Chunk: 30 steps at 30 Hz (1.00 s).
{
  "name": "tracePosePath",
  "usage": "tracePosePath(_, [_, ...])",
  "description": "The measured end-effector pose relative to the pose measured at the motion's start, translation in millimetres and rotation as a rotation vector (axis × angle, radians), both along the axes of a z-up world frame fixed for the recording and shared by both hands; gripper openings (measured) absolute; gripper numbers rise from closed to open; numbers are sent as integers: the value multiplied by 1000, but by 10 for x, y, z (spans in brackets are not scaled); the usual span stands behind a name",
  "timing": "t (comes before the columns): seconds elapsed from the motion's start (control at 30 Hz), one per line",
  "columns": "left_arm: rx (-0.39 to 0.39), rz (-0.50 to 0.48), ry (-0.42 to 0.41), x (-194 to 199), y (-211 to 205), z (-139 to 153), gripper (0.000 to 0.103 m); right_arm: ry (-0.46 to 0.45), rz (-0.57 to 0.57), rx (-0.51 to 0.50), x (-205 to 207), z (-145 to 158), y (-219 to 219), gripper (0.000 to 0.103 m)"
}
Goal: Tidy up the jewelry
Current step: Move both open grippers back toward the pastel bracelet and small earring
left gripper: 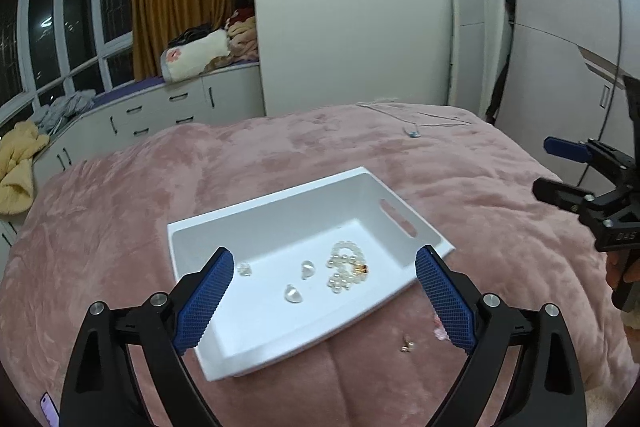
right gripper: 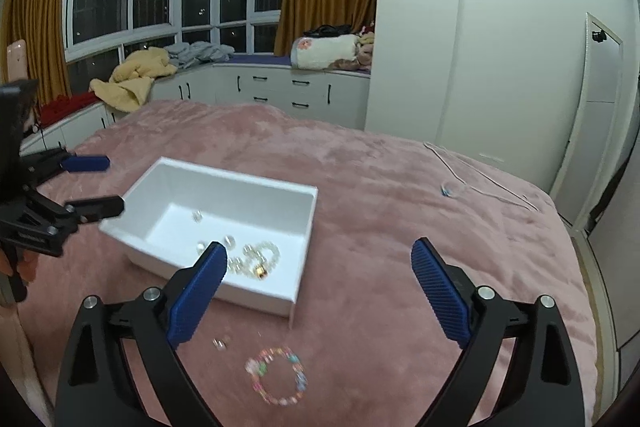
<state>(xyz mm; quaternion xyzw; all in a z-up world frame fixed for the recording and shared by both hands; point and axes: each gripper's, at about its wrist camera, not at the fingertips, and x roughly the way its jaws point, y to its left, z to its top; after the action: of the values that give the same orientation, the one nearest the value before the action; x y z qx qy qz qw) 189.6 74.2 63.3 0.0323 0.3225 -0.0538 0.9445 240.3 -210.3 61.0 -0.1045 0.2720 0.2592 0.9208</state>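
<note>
A white tray (left gripper: 280,195) lies on the pink bed and holds a pearl bracelet (left gripper: 346,267), two clear stones (left gripper: 294,293) and a small crystal piece (left gripper: 244,269). My left gripper (left gripper: 324,301) is open and empty, hovering over the tray's near side. A small gold earring (left gripper: 407,347) lies on the blanket in front of the tray. In the right wrist view the tray (right gripper: 240,183) sits ahead left. My right gripper (right gripper: 316,293) is open and empty above the blanket. A colourful bead bracelet (right gripper: 278,375) and the earring (right gripper: 221,343) lie below it.
The pink blanket (left gripper: 500,227) covers the bed. A white cord (right gripper: 476,183) and a small blue item (right gripper: 447,190) lie at the far right. White drawers with piled clothes (right gripper: 132,75) stand under the window. A wardrobe (left gripper: 560,47) stands to the right.
</note>
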Motion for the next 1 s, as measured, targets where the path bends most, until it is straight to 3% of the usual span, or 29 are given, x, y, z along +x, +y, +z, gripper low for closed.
tracePosePath(0.27, [90,-126,-3,-261,-499,-286,95,38,-34,-35,-234,-363,-211,93])
tracePosePath(0.43, [93,-172,32,-323,-683,-593,95,73,-56,-57,-289,-630,-238,93])
tracePosePath(1.0, [130,-188,134,-154,-900,-1524,95,159,-88,-111,-150,-1284,-19,92])
